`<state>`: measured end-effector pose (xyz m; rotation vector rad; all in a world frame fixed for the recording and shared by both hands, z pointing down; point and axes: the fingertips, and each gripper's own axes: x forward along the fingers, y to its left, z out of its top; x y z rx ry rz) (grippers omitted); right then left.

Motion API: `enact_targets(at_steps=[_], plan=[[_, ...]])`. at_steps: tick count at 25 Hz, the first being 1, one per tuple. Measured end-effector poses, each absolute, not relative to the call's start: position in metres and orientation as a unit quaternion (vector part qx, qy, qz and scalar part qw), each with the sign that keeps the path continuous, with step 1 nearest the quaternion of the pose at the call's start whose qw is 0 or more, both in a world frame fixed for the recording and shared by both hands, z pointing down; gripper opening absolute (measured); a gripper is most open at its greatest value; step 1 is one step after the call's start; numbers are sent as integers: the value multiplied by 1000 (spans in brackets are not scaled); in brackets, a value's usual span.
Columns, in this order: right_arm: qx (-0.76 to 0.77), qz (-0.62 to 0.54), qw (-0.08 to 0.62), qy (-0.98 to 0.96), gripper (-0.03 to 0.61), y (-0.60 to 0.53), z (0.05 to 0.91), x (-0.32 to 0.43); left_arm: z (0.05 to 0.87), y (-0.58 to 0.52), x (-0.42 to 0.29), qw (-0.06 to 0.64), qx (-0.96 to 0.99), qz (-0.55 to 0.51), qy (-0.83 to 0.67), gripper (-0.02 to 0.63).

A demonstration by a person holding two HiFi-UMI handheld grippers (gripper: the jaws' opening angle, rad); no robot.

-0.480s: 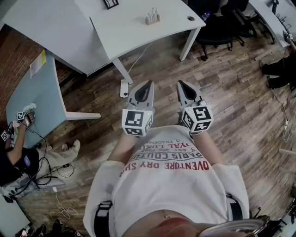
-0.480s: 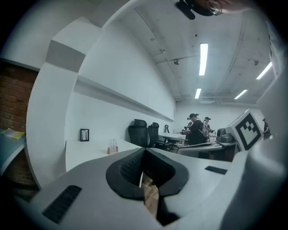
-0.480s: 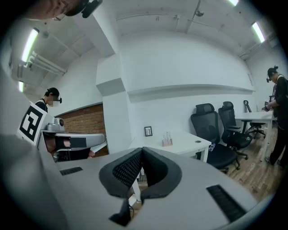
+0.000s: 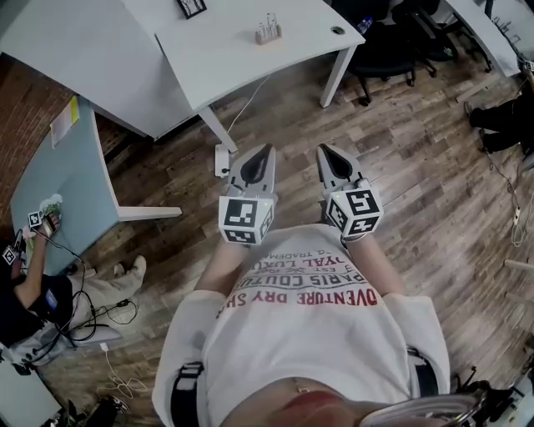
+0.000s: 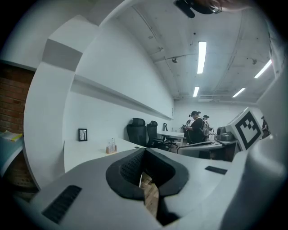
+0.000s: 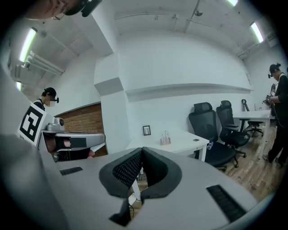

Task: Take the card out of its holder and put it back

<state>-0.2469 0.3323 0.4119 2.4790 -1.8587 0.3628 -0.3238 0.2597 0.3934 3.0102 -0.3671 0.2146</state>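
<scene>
Well beyond both hand-held grippers stands the holder.

The small wooden holder stands on the white desk, pale upright pieces slotted in it.

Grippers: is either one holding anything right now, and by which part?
Nothing is held. The left gripper and the right gripper both have their jaws closed together with nothing between them.
</scene>
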Motion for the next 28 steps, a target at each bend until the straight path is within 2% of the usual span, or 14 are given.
enact_targets(at_steps=[11,17,28], plan=[[798,146,-1,-585,25,339,424,-231,404,270,-313,59,988,83,-115,25],[791,106,12,-602,25,326,418,-204,409,264,-289,53,985,89,-138,25],[741,118,22,-661,26,273,414,-82,402,221,-196,62,968,84,-228,25]])
